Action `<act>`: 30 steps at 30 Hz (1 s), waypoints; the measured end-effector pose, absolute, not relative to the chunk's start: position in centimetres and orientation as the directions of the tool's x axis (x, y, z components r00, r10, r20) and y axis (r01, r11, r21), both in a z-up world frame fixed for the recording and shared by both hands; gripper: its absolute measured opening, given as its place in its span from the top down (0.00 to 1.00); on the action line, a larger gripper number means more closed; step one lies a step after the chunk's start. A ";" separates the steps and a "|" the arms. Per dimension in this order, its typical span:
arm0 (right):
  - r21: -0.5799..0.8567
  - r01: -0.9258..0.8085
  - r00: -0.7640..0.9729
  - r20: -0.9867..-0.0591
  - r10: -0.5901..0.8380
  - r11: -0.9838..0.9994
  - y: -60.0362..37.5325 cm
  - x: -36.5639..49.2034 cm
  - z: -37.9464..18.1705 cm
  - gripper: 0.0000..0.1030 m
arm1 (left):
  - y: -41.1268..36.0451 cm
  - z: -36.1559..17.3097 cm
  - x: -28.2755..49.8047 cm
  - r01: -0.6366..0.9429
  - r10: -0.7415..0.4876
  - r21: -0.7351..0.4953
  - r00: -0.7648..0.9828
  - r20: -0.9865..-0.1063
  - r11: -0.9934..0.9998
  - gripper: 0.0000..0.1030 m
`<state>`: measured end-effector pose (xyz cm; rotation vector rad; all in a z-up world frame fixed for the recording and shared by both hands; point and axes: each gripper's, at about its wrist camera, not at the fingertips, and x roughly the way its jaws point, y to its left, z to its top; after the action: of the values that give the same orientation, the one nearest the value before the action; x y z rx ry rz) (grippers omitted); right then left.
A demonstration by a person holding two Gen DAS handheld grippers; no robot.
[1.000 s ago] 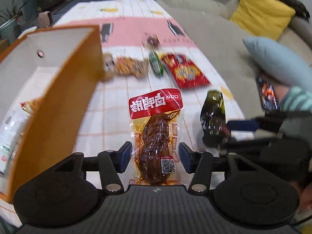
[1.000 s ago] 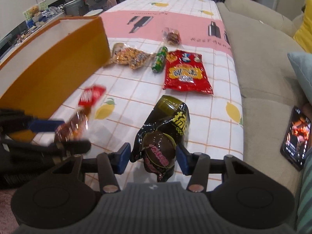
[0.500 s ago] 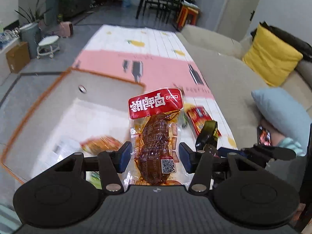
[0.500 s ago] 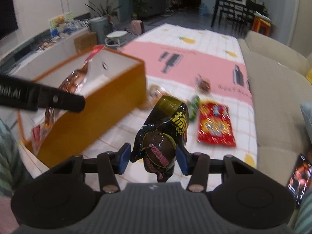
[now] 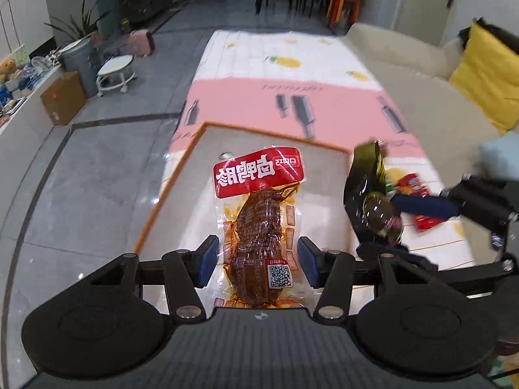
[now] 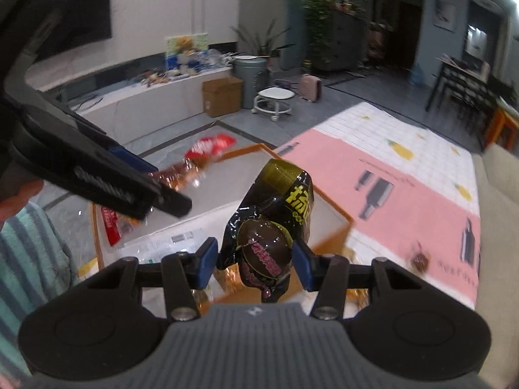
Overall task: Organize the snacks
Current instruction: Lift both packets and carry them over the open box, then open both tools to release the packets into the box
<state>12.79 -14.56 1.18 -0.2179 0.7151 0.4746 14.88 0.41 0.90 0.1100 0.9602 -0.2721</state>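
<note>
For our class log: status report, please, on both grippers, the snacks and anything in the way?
Left gripper shut on red-label pack. Right gripper shut on dark pouch. Both above orange box. Nothing in the way.

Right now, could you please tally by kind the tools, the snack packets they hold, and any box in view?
Black two-finger tools: 2 (left tool, right tool)
Held snack packets: 2 (red-topped clear meat packet, black-and-gold foil packet)
Orange-rimmed white cardboard box: 1
Total: 5

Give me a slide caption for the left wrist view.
Left gripper carries a red-labelled meat snack pack above the orange box.
</note>
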 end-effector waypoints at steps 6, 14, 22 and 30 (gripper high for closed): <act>-0.167 -0.546 0.648 -0.705 0.288 0.821 -10.9 16.5 -1.5 0.53 | 1.2 -2.3 18.1 0.265 -0.130 0.009 0.503 -0.855 0.964 0.42; -0.228 -0.550 0.632 -0.743 0.221 0.804 -9.5 20.3 -4.8 0.53 | 1.5 -5.4 20.3 0.280 -0.084 0.053 0.455 -0.887 0.959 0.41; -0.226 -0.577 0.582 -0.788 0.201 0.785 -8.5 22.4 -7.0 0.71 | 1.2 -7.6 21.0 0.289 -0.042 0.091 0.425 -0.904 0.953 0.41; -0.252 -0.572 0.577 -0.800 0.165 0.781 -8.2 23.2 -7.6 0.74 | 0.8 -8.5 21.4 0.296 0.001 0.135 0.410 -0.912 0.946 0.39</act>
<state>23.19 -8.21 -7.62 -0.5277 0.8542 0.4550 21.36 0.80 -8.51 0.2947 1.1372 -0.1889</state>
